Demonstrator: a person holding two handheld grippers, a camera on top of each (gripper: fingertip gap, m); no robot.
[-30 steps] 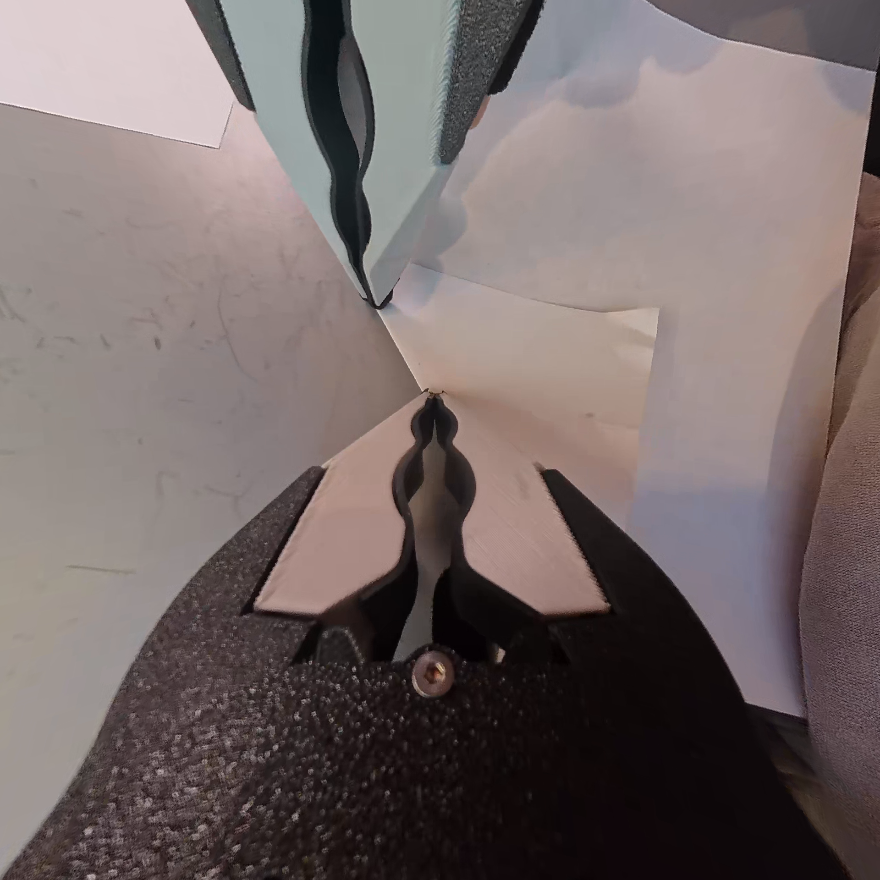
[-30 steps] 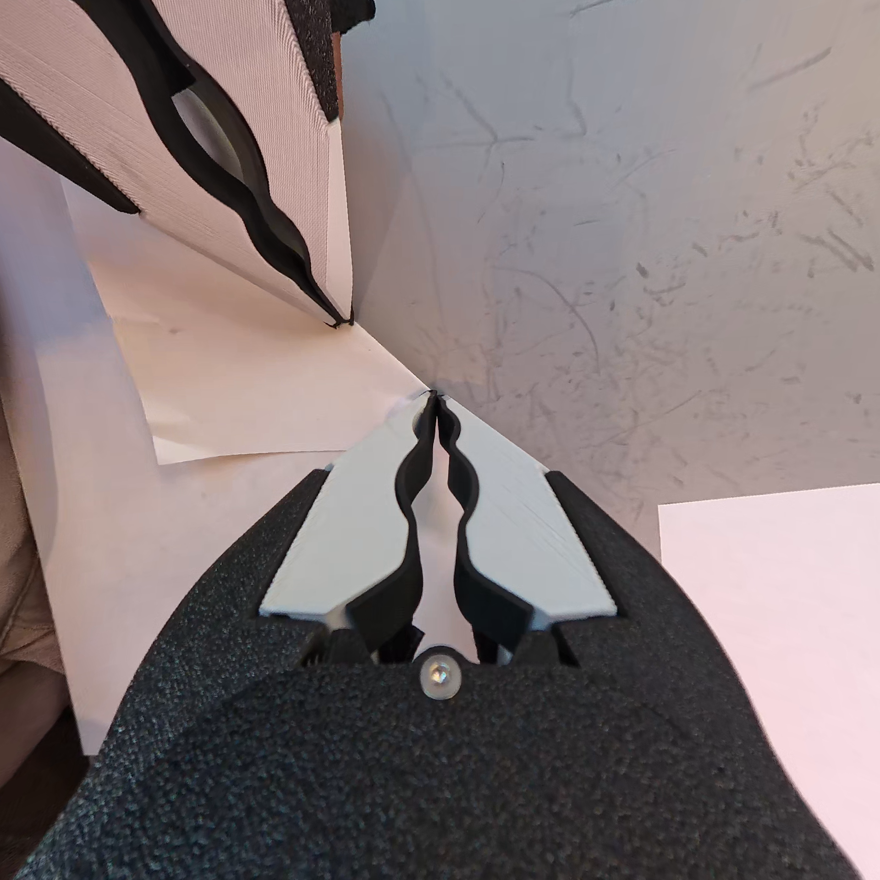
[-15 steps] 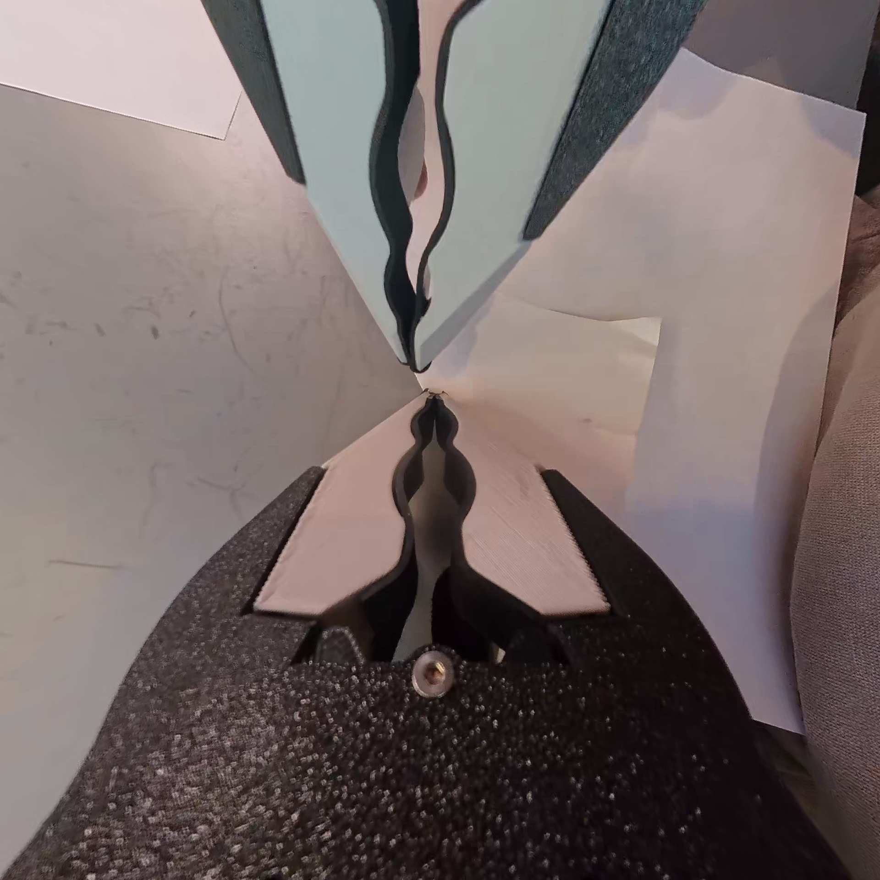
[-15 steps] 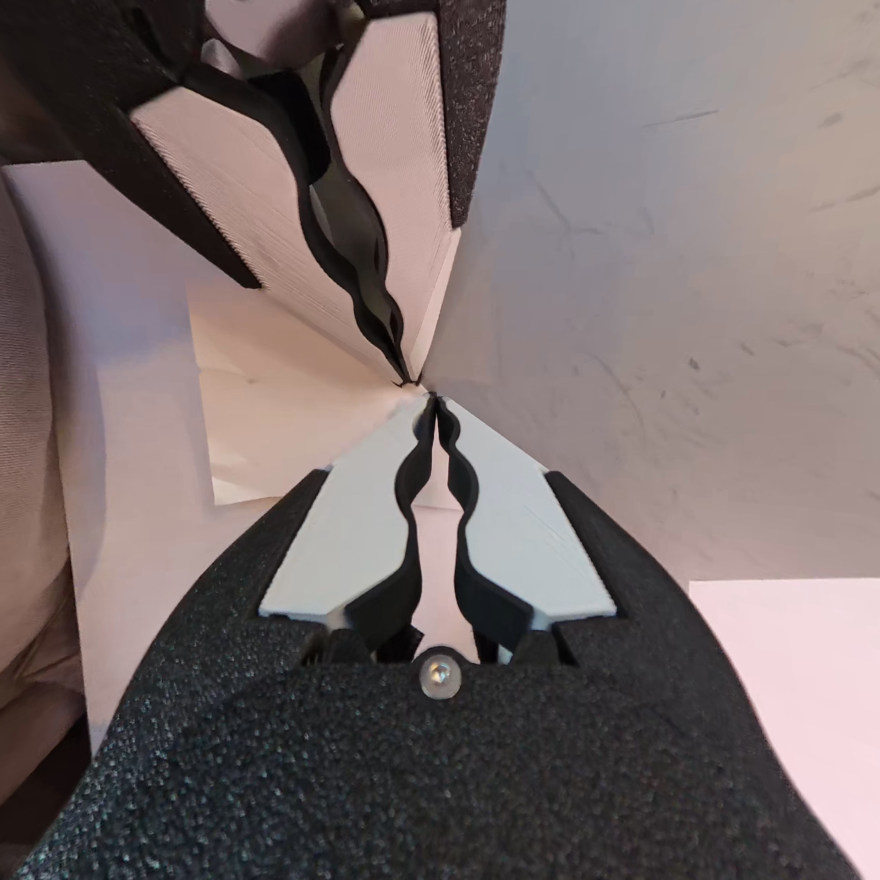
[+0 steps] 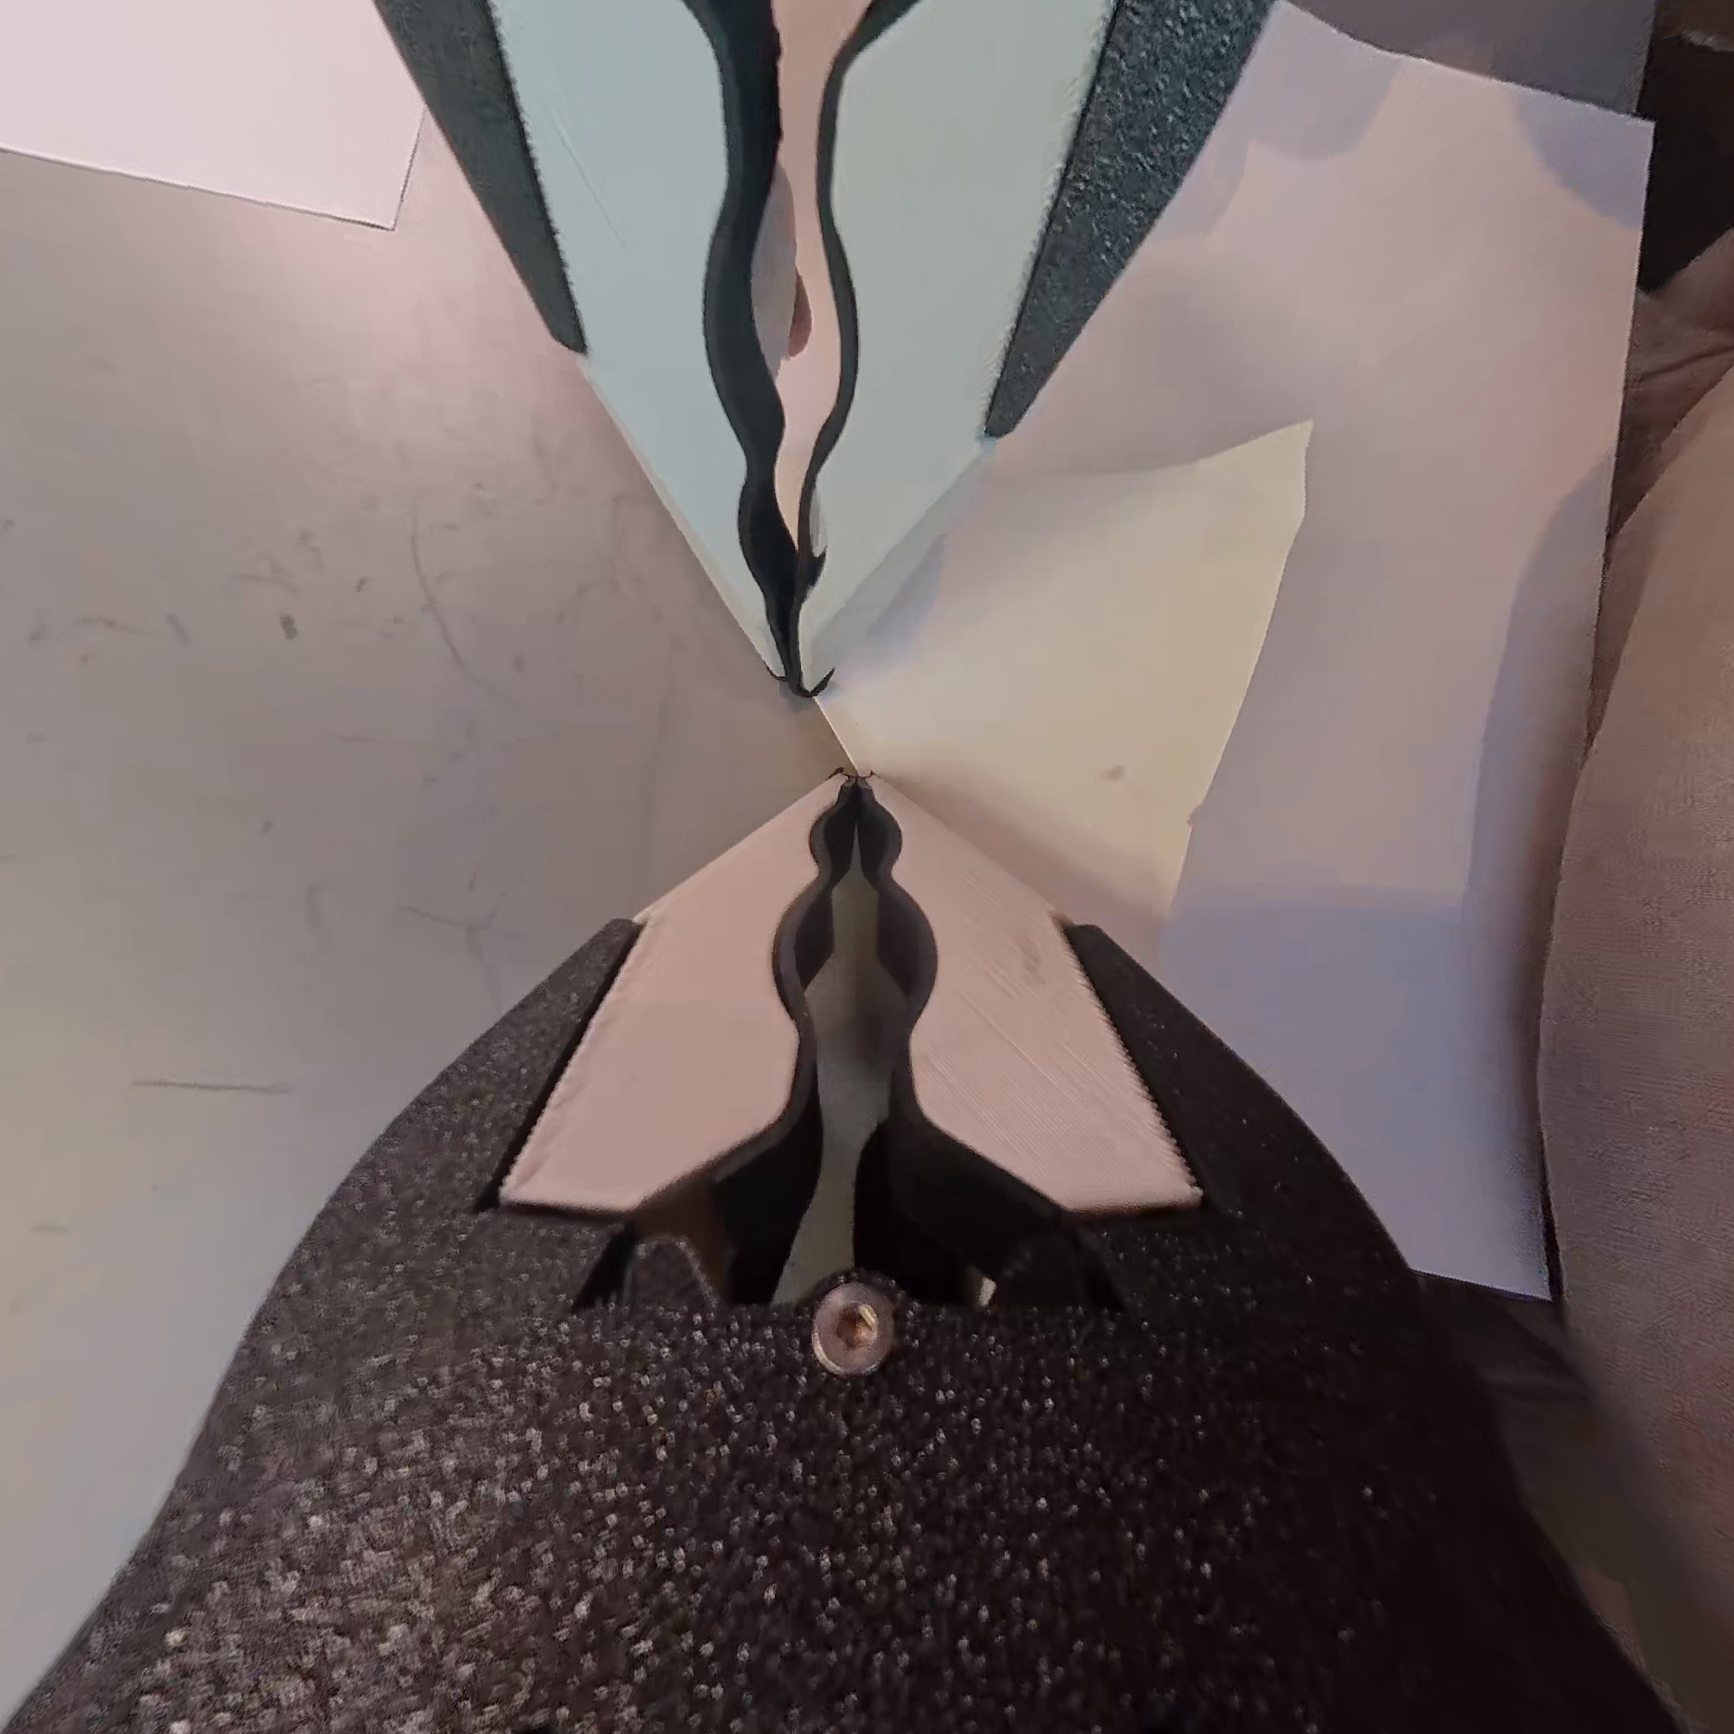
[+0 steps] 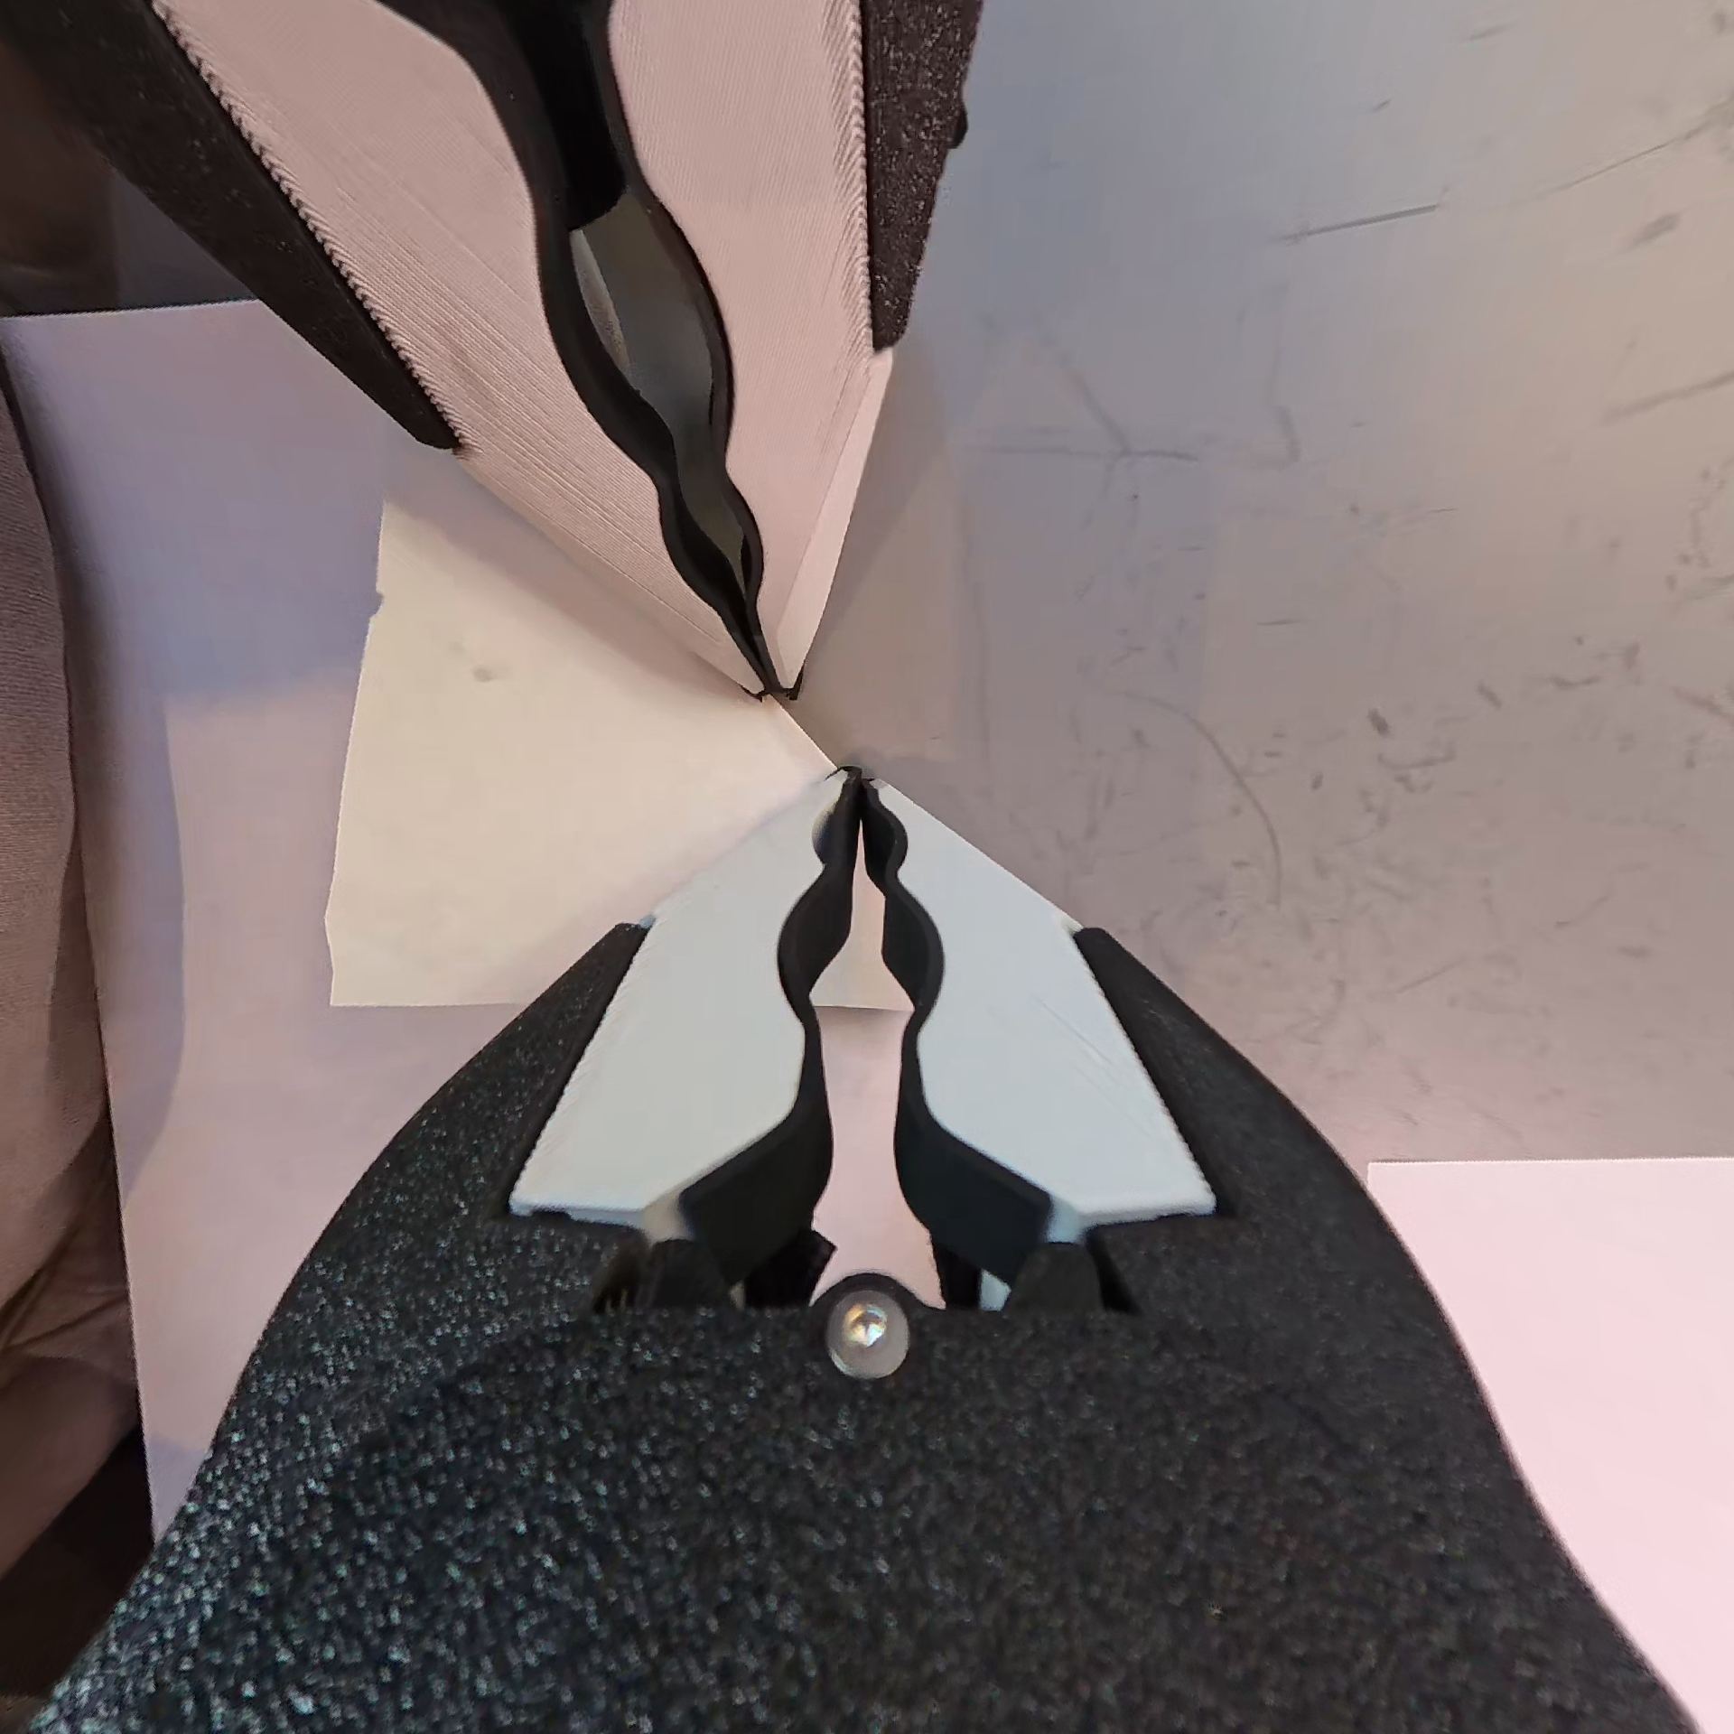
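A white sheet of paper [image 5: 1407, 375] lies on a grey table [image 5: 281, 657] with a cream-looking flap [image 5: 1079, 676] folded over it. My left gripper [image 5: 854, 779], with beige fingers, is shut on the flap's folded edge. My right gripper [image 5: 798, 690], with pale blue fingers, comes in from the top and is shut on the same edge, a short way from the left tips. In the right wrist view the right gripper [image 6: 854, 777] and the left gripper [image 6: 771, 692] meet tip to tip over the flap [image 6: 525, 798] and the sheet [image 6: 235, 563].
A second white sheet lies apart on the scratched table, at the top left in the left wrist view [image 5: 188, 84] and at the lower right in the right wrist view [image 6: 1548, 1361]. A person's grey-brown clothing [image 5: 1670, 844] borders the sheet's near side. Both grippers' tips are close together, under 4 cm apart.
The right gripper has moved along the folded edge toward the left gripper, so the two sets of tips now stand close together. Both stay shut on the paper.
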